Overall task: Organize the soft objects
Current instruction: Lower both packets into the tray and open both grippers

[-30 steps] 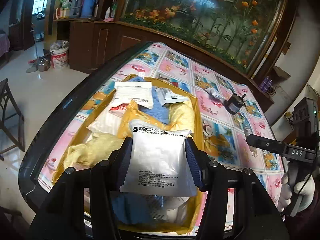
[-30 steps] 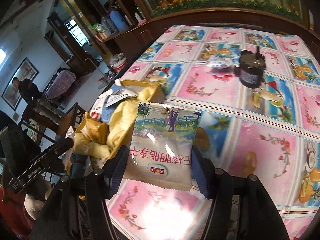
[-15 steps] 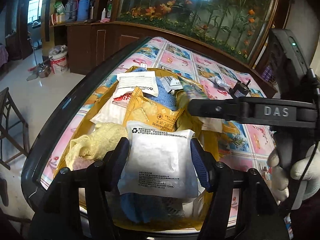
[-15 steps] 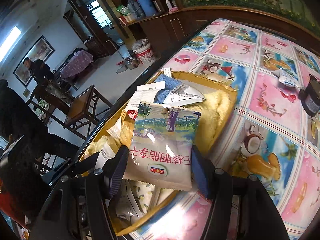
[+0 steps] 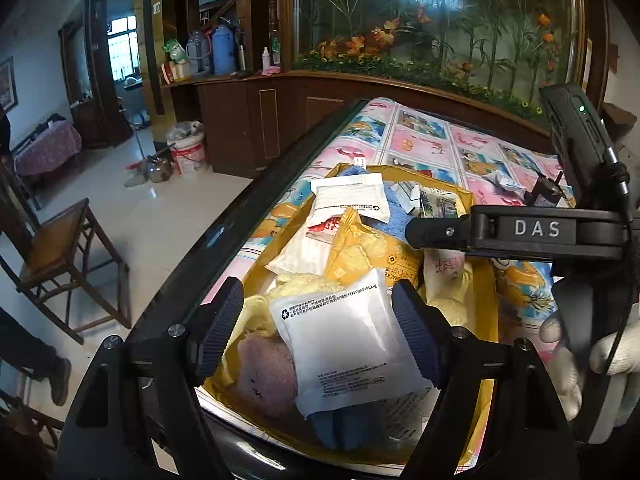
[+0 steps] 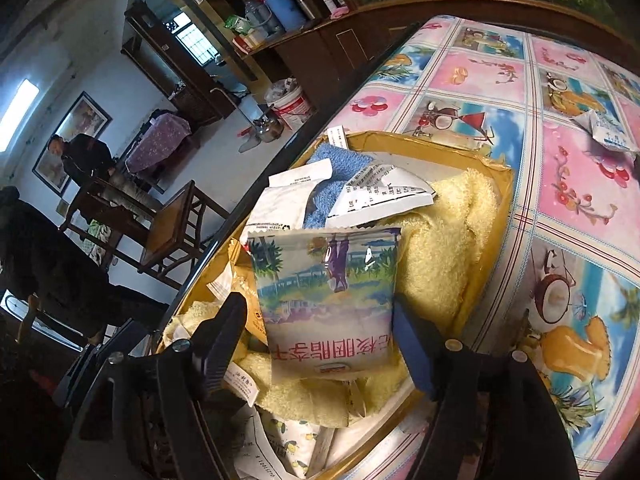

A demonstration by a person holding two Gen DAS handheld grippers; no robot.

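A yellow cardboard box on the table is piled with soft packets and cloths. My left gripper hangs over its near end; its jaws are opening. A white pouch lies between them on the pile, with a gap at the left pad. My right gripper is over the box too, its jaws also opening. A landscape-printed snack pouch stands between them, loose against a yellow towel. The right gripper's black frame crosses the left wrist view, held by a gloved hand.
The table's cartoon-print cloth carries a dark jar and a small sachet beyond the box. The table's dark edge runs by the box's left side. A wooden chair and a bucket stand on the floor. A person is across the room.
Both grippers' jaws have widened off their pouches. The right gripper moved from over the tablecloth to over the box. The white pouch has tilted and settled onto the pile.
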